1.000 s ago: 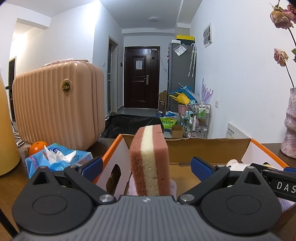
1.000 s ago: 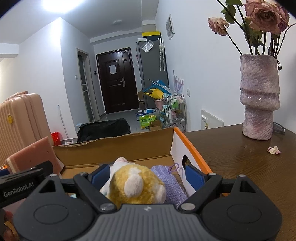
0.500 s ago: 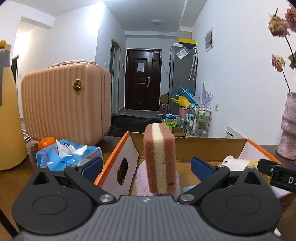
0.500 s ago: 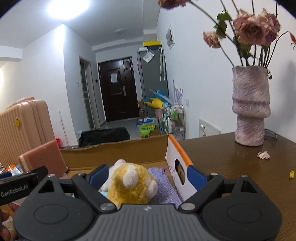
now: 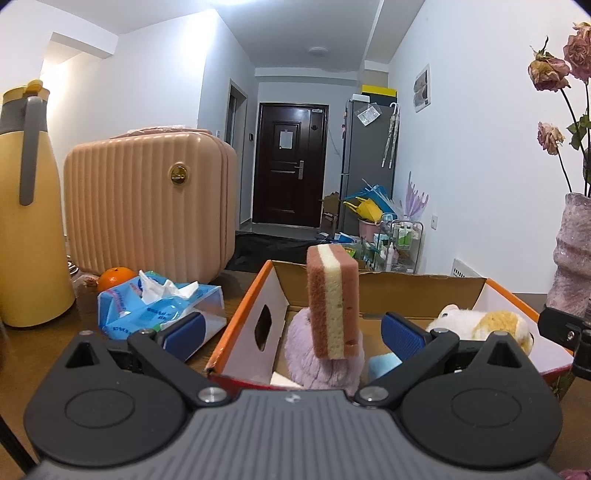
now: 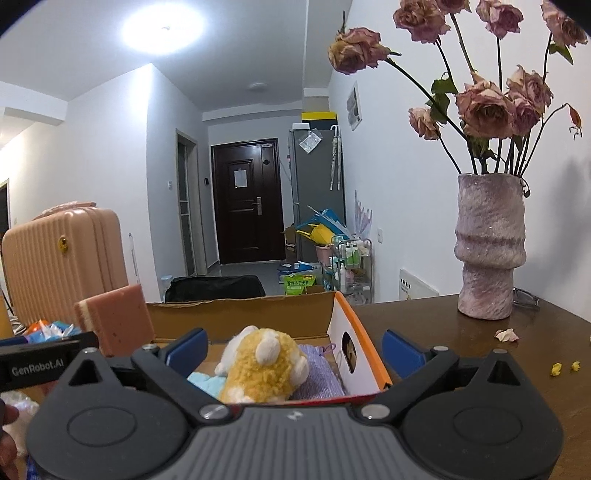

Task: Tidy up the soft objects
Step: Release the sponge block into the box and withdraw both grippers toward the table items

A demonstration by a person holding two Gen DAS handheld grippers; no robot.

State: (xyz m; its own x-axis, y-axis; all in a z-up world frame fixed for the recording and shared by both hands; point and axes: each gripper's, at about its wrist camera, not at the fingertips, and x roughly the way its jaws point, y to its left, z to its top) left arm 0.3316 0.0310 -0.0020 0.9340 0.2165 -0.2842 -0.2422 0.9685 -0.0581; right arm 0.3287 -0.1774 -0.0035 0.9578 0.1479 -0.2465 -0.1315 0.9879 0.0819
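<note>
Left view: the left gripper (image 5: 291,326) is seen wide open and empty. The sponge (image 5: 332,301) stands upright in the box (image 5: 240,325), its long axis vertical, leaning on a purple plush (image 5: 321,365). It is judged light and squashy; its broad faces should be taken.

Right view: the right gripper (image 6: 293,345) is opening, and nothing is pressed. The hamster toy (image 6: 264,363) lies in the box, soft, facing away.

White-walled hallway (image 5: 461,155) w/ dark door (image 5: 290,162), grey fridge (image 5: 369,162), bright ceiling light (image 6: 162,24).
</note>
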